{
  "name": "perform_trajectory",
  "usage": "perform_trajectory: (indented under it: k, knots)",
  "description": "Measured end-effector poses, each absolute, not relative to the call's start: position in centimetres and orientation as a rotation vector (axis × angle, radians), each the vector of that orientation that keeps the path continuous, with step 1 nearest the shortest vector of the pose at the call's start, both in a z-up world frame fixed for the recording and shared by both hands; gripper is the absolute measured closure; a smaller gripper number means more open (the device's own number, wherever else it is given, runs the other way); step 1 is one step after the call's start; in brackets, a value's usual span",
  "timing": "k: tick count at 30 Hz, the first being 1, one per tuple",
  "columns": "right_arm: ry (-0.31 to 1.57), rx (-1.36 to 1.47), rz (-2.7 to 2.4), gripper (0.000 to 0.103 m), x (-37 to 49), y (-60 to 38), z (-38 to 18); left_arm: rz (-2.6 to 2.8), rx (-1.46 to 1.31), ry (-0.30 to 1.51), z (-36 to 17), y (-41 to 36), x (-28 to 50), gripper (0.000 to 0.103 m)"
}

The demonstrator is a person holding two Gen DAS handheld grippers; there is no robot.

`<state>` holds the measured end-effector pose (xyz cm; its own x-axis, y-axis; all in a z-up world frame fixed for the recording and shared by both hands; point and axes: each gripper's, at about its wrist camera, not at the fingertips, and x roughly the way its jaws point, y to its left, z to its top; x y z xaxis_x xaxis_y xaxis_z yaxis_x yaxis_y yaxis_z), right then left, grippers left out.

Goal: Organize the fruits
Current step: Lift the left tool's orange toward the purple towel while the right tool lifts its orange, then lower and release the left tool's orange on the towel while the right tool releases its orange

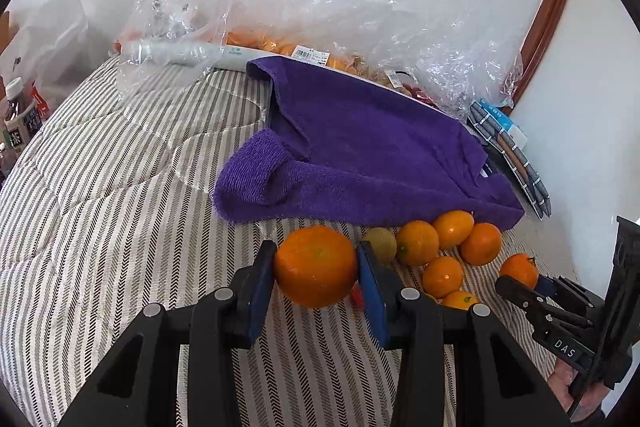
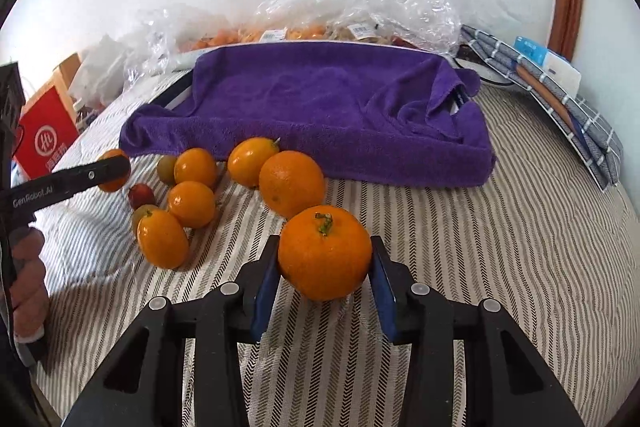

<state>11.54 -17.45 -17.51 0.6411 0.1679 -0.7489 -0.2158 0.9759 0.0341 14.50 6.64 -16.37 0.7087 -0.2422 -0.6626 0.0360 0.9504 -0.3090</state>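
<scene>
— Both sets of jaws are clenched on fruit; the left gripper (image 1: 316,265) has its blue pads pressed against the sides of a large orange (image 1: 315,266), and the right gripper (image 2: 325,269) clamps a stemmed orange (image 2: 325,253) the same way.

— Where's the rest of the fruit?

— On the striped bedcover (image 2: 460,247), in a loose cluster just in front of the purple towel (image 2: 320,99); several small oranges (image 2: 192,203), a bigger one (image 2: 291,183) nearest the right gripper's catch, a greenish fruit (image 1: 380,244) and a small red one (image 2: 141,195) among them.

— And the towel?

— Draped over a tray-like base; its front edge nearly touches the cluster; behind it, against the wall, lie crumpled clear plastic bags (image 1: 420,39) with more fruit inside.

— Anything else?

— A hand (image 2: 28,279) grips the left gripper's handle at the right wrist view's left edge.
</scene>
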Motion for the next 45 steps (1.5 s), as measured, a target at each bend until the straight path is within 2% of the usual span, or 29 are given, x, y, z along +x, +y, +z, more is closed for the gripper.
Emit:
perform_trajectory:
  k: [6, 12, 19, 25, 36, 45]
  knots:
    - [0.85, 0.014, 0.17, 0.061, 12.0, -18.5, -16.7, -0.129, -0.325, 0.723, -14.8, 7.5, 14.1, 0.065]
    - [0.809, 0.034, 0.141, 0.061, 12.6, -19.0, -13.8, -0.131, -0.293, 0.642, -10.8, 7.2, 14.3, 0.065]
    - [0.71, 0.027, 0.119, 0.061, 15.0, -19.5, -9.6, -0.133, -0.303, 0.604, -7.6, 6.9, 17.4, 0.064]
    - [0.645, 0.016, 0.124, 0.061, 18.3, -19.5, -7.6, -0.13, -0.34, 0.596, -6.9, 6.7, 21.0, 0.064]
    - [0.687, 0.06, 0.129, 0.061, 25.1, -20.3, -11.3, -0.131, -0.338, 0.634, -11.2, 6.0, 25.5, 0.064]
    - [0.749, 0.078, 0.122, 0.061, 27.5, -21.3, -15.4, -0.13, -0.36, 0.682, -13.9, 6.3, 26.4, 0.064]
